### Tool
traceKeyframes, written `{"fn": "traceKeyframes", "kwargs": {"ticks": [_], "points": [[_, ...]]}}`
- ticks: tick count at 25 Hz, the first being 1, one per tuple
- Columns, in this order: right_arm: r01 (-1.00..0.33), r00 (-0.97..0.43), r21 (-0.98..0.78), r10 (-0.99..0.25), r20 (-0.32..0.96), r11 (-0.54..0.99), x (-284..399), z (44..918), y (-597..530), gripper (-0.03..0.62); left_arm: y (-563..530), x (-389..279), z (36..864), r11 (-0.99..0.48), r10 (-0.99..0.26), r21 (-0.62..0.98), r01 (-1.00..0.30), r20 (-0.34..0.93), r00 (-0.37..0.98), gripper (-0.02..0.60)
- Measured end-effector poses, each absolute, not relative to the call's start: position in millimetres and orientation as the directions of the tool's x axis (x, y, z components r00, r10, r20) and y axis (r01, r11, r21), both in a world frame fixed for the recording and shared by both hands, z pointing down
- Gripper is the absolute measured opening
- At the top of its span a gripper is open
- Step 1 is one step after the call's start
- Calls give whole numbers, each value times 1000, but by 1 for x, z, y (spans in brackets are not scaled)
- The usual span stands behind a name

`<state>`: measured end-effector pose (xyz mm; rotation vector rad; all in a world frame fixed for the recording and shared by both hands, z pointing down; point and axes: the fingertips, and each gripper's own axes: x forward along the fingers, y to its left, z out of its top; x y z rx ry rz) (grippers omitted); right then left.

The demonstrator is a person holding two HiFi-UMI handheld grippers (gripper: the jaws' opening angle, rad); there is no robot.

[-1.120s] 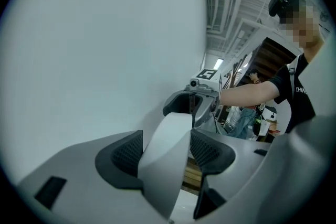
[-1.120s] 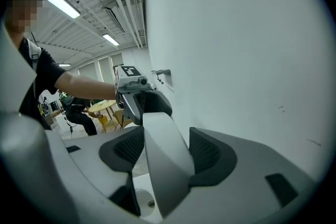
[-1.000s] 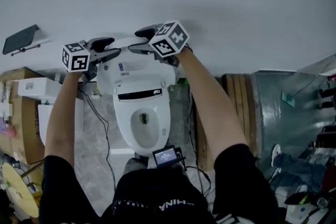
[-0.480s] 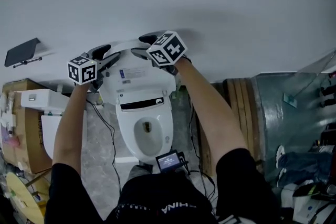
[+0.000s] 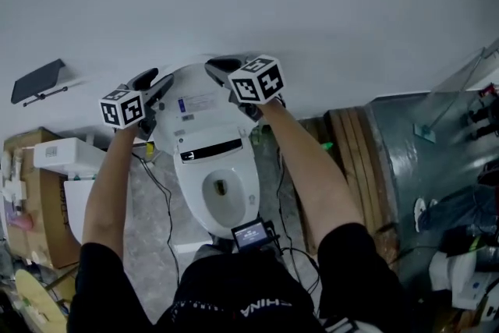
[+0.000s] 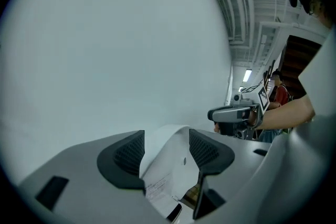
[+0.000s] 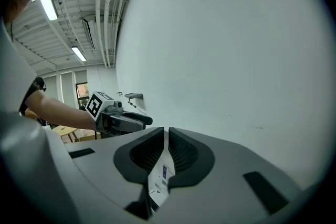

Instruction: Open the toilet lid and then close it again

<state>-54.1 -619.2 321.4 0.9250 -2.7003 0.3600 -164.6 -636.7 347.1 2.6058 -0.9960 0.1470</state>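
Note:
A white toilet stands against the pale wall with its lid raised, inner label showing. My right gripper is at the lid's top right edge. In the right gripper view its jaws are closing, with the thin lid edge pinched between the pads. My left gripper is at the lid's top left edge. In the left gripper view its jaws stand apart with the lid between them. Each gripper also sees the other: the right gripper and the left gripper.
Cardboard boxes and white parts crowd the floor to the left of the toilet. A dark shelf is fixed to the wall. Wooden planks lie to the right. A small screen device sits at the bowl's near end.
Both grippers have risen slightly along the lid's top. The right gripper's jaws have come together on the lid's edge. The head view has shifted a little.

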Motion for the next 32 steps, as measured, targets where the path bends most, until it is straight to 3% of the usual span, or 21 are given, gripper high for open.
{"fn": "traceKeyframes", "kwargs": {"ticks": [3, 6, 7, 15, 21, 28, 32], "points": [[-672, -717, -82, -618, 321, 736, -48, 320, -597, 34, -612, -166, 338, -729, -610, 242, -640, 194, 768, 224], [-688, -706, -93, -633, 319, 720, -48, 320, -574, 31, -580, -163, 324, -780, -587, 152, -607, 158, 794, 35], [-690, -705, -99, -635, 318, 717, -48, 319, -565, 31, -568, -160, 319, -795, -577, 123, -594, 145, 804, 24], [-651, -740, -110, -594, 317, 752, -53, 309, -495, 31, -456, -138, 309, -876, -470, 49, -481, 143, 871, 9], [-619, -771, -139, -566, 292, 773, -25, 316, -421, 29, -392, -124, 315, -789, -610, 22, -615, 93, 787, 9], [-645, -730, -98, -574, 371, 758, 33, 350, -329, 18, -313, -80, 338, -704, -705, -72, -706, 183, 685, 9], [-639, -737, -120, -561, 376, 760, 49, 359, -284, 17, -262, -59, 357, -709, -695, -104, -697, 266, 668, 11]]}}
